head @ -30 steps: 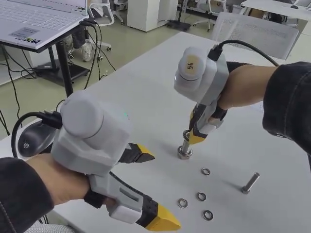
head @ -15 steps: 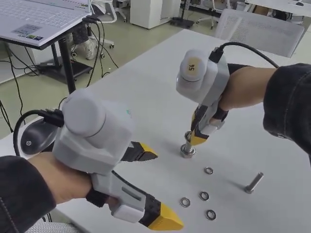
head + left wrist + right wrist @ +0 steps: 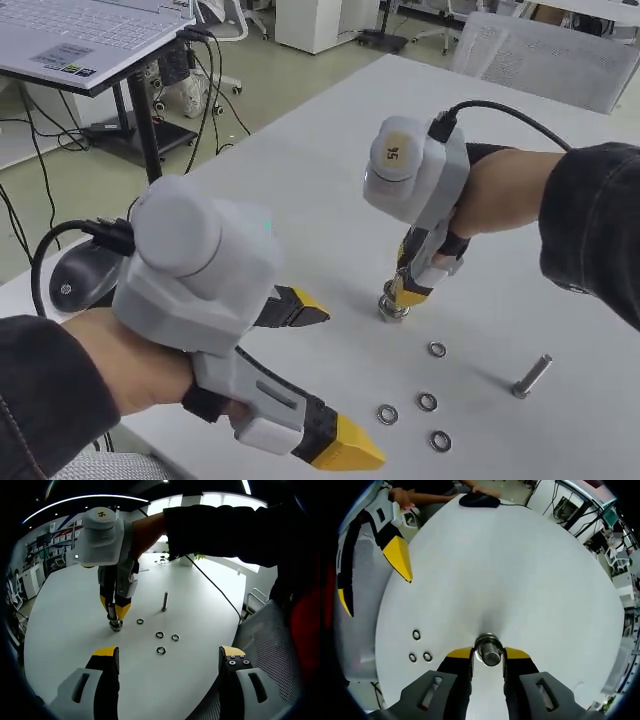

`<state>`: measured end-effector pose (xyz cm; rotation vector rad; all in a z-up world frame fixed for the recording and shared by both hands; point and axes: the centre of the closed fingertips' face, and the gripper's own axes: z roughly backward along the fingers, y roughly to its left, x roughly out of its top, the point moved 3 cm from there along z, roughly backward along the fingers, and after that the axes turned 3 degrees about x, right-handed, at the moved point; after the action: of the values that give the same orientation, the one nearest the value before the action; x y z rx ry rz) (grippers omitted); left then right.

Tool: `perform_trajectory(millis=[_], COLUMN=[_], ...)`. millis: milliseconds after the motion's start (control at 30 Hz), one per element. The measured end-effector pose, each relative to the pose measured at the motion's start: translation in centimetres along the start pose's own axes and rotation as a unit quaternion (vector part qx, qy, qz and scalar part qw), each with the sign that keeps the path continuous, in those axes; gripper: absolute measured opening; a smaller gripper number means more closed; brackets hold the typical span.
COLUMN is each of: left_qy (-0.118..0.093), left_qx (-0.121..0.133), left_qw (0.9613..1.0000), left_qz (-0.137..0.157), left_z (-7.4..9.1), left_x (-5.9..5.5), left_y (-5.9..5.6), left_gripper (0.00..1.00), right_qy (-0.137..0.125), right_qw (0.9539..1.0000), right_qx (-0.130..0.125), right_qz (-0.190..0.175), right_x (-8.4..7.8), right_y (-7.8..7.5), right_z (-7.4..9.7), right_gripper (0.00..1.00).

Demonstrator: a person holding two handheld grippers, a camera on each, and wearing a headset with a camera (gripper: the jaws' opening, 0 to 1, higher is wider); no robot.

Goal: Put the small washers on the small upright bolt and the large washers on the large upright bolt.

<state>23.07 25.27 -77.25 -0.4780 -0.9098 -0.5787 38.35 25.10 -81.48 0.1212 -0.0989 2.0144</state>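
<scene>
The large upright bolt (image 3: 391,306) stands mid-table, and my right gripper (image 3: 402,292) points straight down with its yellow tips closed around the shank. From above, the bolt's end (image 3: 489,652) sits tight between those jaws. My left gripper (image 3: 325,380) hovers open and holds nothing at the near left; its jaws (image 3: 170,655) frame the scene. Several loose washers (image 3: 427,402) lie on the white table (image 3: 300,180) near the bolt, one washer (image 3: 437,349) closest to it. The small bolt (image 3: 164,601) stands upright to the right, the same small bolt (image 3: 532,375) at the right of the head view.
A laptop (image 3: 80,40) rests on a stand beyond the table's left edge, with cables hanging below. A black round device (image 3: 75,285) lies at the table's near-left corner. A mesh chair back (image 3: 540,60) stands at the far end.
My right gripper has sunk a little lower along the large bolt. The left gripper has stayed open in place. The head camera has shifted slightly.
</scene>
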Motion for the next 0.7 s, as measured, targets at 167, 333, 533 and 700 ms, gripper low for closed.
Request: perform_trajectory(millis=[167, 333, 533, 700], left_qy=[0.000, -0.001, -0.006, -0.011], left_qx=[0.000, 0.001, 0.005, 0.009], left_qw=[1.0000, 1.0000, 1.0000, 0.9999], left_qz=[0.000, 0.001, 0.001, 0.003], left_z=[0.0, 0.0, 0.0, 0.0], left_x=[-0.1, 0.0, 0.1, 0.2], left_y=[-0.1, -0.1, 0.0, 0.0], left_gripper=[0.81, 0.81, 0.81, 0.81], right_qy=[0.002, 0.001, 0.001, 0.002], right_qw=[1.0000, 1.0000, 1.0000, 1.0000], right_qx=[0.000, 0.001, 0.001, 0.002], right_qz=[0.000, 0.000, -0.001, -0.001], right_x=[-0.1, -0.2, -0.4, -0.5], right_y=[0.1, 0.1, 0.6, 0.8], right_z=[-0.3, -0.6, -0.9, -1.1], right_gripper=[0.24, 0.24, 0.24, 0.24])
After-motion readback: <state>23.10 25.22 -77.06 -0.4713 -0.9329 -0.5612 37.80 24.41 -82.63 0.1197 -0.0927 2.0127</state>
